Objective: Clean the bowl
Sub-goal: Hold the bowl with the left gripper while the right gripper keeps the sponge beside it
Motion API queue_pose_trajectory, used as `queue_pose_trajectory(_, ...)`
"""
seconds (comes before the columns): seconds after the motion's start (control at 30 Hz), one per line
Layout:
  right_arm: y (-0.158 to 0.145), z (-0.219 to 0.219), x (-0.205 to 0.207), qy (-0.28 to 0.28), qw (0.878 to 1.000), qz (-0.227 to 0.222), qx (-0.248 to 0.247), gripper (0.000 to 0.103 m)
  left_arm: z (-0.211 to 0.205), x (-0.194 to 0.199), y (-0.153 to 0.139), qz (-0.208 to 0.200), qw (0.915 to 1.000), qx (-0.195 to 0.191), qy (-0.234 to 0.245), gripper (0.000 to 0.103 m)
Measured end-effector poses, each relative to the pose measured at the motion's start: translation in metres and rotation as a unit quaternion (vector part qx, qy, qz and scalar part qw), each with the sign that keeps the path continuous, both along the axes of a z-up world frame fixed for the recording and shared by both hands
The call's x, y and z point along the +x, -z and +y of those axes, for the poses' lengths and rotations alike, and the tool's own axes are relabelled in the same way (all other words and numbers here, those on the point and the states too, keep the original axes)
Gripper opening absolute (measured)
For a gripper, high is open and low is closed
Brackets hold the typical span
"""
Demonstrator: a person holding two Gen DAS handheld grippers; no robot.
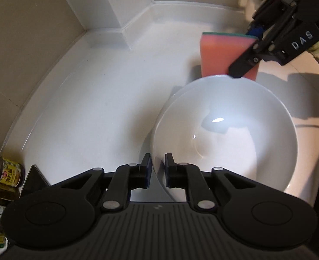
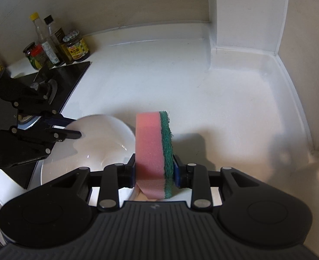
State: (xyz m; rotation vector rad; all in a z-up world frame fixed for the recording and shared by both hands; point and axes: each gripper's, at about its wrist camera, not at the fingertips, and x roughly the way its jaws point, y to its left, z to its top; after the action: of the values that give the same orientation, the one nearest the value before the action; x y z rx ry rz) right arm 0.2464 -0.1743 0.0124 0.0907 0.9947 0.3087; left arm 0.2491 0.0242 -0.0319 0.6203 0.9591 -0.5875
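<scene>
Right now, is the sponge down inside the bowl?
No, the sponge is clamped in the right gripper, held beside the white bowl, not inside it.

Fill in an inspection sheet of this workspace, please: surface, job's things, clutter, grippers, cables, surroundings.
Surface: white counter with a raised back edge; no spills seen.
Job's things: white bowl, tilted, rim between the left jaws; pink sponge with a green scrub side, standing on edge beside the bowl's far rim.
Clutter: jars and bottles in the corner by the wall; black hob beside them.
Grippers: left gripper grips the bowl's rim; right gripper grips the sponge across its thickness.
Cables: a thin dark line right of the bowl, perhaps a cable.
Surroundings: beige wall, white column with a vent.
</scene>
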Motion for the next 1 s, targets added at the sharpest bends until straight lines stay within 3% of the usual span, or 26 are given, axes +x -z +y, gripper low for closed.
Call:
queue_pose_trajectory(0.1,0.002,-0.003,-0.002,0.006,1.0,0.0,0.009,0.027,0.01,-0.01,-0.004,0.003,0.9959,-0.024,-0.088,0.013)
queue_pose_trajectory(0.17,0.002,-0.003,-0.005,0.007,1.0,-0.001,0.01,0.027,0.019,-0.02,-0.005,0.011,0.9886,-0.048,-0.142,0.013)
queue_pose_trajectory(0.27,0.002,-0.002,-0.012,0.005,1.0,0.001,0.011,0.027,0.026,-0.028,-0.002,0.011,0.9799,-0.068,-0.187,0.013)
queue_pose_trajectory(0.43,0.001,0.004,-0.021,-0.01,1.0,-0.003,-0.005,0.027,0.02,-0.02,0.002,0.0,0.988,-0.047,-0.148,0.009)
queue_pose_trajectory(0.6,-0.001,0.009,-0.013,-0.003,1.0,-0.005,-0.015,0.027,-0.001,-0.006,0.005,-0.016,0.999,0.021,-0.036,0.011)
queue_pose_trajectory(0.73,-0.001,0.013,-0.014,-0.001,1.0,-0.011,-0.027,0.028,-0.003,0.005,0.005,-0.002,0.9983,0.015,-0.057,0.011)
queue_pose_trajectory(1.0,-0.001,0.017,-0.017,0.002,0.999,-0.017,-0.034,0.028,-0.008,0.001,0.009,-0.021,0.9949,0.016,-0.097,0.012)
